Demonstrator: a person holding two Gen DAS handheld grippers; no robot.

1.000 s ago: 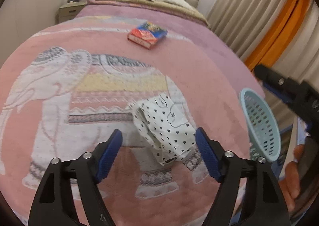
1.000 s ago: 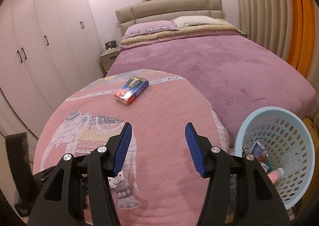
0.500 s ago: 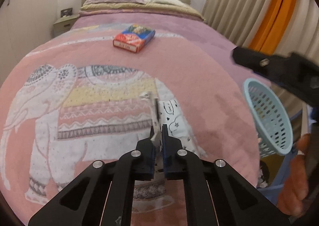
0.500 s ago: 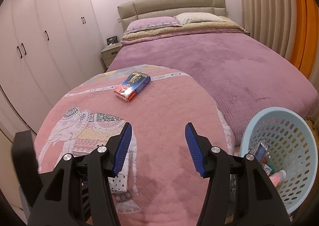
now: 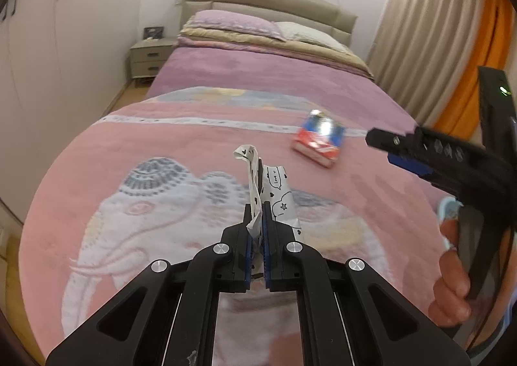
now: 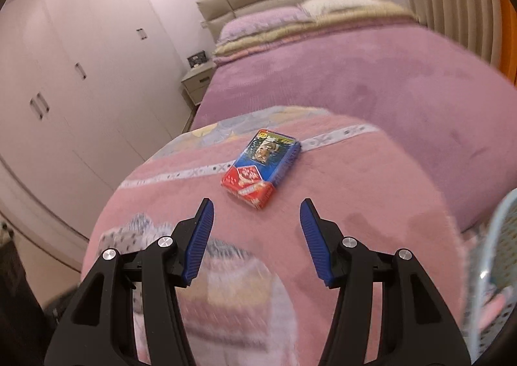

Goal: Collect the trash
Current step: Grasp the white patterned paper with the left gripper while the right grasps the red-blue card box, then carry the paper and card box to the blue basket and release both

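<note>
- Left gripper [image 5: 257,204]: fingers together, clamped on one white wrapper [image 5: 269,191] printed with black hearts and speech bubbles. The wrapper stands up out of the pads, crumpled, above the pink elephant blanket [image 5: 155,204].
- Right gripper [image 6: 257,204]: fingers apart, nothing between the pads. In the left wrist view it enters from the right edge, with fingers of the person's hand [image 5: 452,282] wrapped round its grip.
- One red and blue box [image 6: 261,169] lies flat on the blanket just beyond the right gripper's fingertips, not touched; motion-blurred in the left wrist view.
- One pale blue basket [image 6: 494,256] at the right edge, near side of the bed [image 6: 371,75]; only a blurred part of its perforated wall shows. Contents: cannot tell.
- Far: two pillows [image 5: 236,22] at the headboard, one nightstand [image 5: 150,56] left of the bed.
</note>
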